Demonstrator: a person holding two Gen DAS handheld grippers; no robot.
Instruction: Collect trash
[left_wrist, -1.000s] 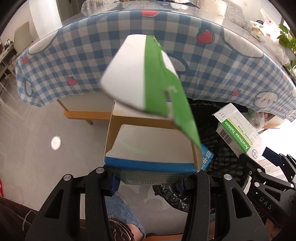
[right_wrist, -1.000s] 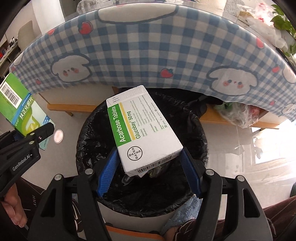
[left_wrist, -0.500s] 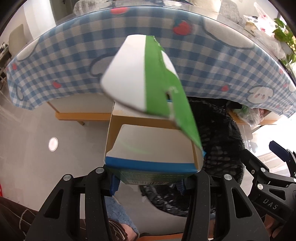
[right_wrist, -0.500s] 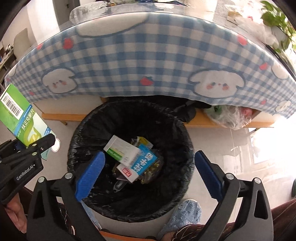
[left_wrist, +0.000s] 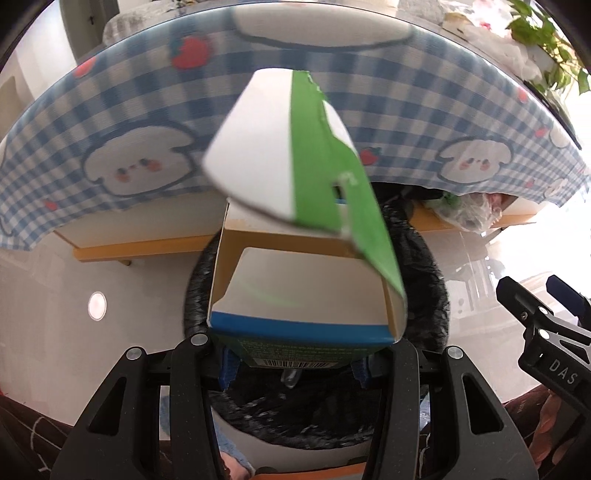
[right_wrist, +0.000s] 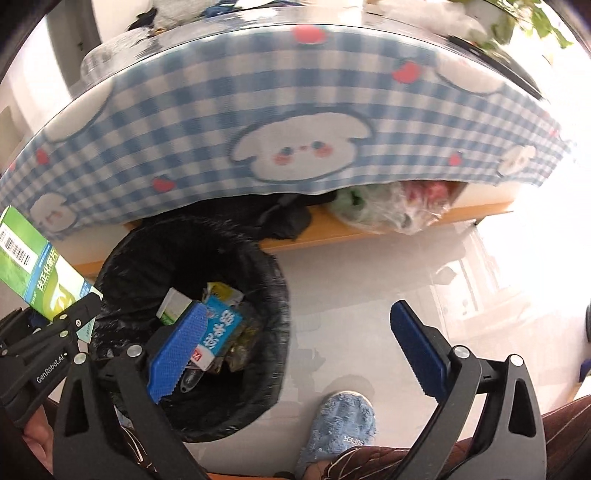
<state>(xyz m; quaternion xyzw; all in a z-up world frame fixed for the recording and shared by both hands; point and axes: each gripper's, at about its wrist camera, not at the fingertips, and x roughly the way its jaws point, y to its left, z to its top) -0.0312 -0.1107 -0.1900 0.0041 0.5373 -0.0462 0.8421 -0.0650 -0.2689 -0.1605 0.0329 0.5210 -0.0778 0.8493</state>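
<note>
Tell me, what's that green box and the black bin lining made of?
The green box looks like thin cardboard: brown inside, printed glossy outside, with a torn flap. The bin lining seems to be thin black plastic, crinkly and shiny where it folds over the rim.

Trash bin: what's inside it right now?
In the black-lined trash bin: a white-and-green medicine box, a blue packet and some dark wrappers. The right gripper's near finger covers part of the pile; anything underneath is hidden.

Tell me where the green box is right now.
The green box is held in the left gripper, above the black bin; the right wrist view shows it at far left, beside the bin's rim.
</note>
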